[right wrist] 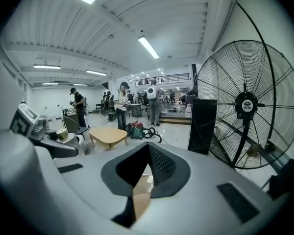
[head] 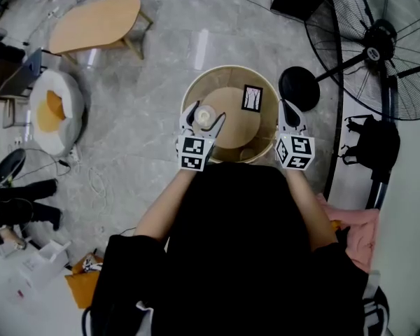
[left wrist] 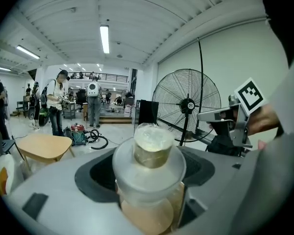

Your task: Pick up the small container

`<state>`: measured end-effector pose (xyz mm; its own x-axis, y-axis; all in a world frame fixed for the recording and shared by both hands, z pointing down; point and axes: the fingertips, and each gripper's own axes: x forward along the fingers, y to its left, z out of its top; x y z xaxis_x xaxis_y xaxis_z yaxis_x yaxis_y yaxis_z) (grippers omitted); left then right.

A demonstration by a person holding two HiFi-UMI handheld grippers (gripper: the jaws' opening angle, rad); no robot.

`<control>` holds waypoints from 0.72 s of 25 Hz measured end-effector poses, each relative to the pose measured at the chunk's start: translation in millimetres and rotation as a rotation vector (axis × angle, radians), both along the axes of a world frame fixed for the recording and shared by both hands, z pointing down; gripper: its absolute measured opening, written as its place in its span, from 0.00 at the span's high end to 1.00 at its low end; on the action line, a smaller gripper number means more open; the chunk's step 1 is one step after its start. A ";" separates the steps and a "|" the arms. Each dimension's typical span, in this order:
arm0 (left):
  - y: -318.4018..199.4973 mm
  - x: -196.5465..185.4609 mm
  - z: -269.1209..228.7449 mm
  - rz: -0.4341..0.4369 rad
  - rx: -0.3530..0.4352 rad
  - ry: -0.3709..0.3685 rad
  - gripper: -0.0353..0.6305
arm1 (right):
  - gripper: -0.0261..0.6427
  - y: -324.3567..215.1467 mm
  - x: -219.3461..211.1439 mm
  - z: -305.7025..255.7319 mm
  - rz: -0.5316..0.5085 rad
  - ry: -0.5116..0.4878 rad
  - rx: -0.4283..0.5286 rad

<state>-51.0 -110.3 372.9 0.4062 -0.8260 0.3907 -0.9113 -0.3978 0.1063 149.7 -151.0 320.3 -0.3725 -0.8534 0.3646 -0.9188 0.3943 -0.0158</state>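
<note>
A round light-wood table (head: 228, 68) with a raised rim stands on the grey marbled floor (head: 154, 103). A small black-framed card (head: 253, 98) sits on its tan top at about 1 o'clock from the centre. The small container (head: 205, 115) is over the top at 9 o'clock, and whether it touches the wood cannot be told. Around the round table, a low bean-shaped wooden table (head: 98, 23) stands on the floor at 10 o'clock, a white round seat (head: 52, 110) with an orange middle at 9 o'clock, loose white cable (head: 94, 180) at 8 o'clock, and a pedestal fan's black round base (head: 299, 88) just beside the rim at 2 o'clock.
</note>
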 end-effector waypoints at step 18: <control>-10.0 -16.4 12.1 -0.061 -0.029 0.022 0.40 | 0.94 -16.7 -17.3 1.8 -0.063 -0.009 -0.004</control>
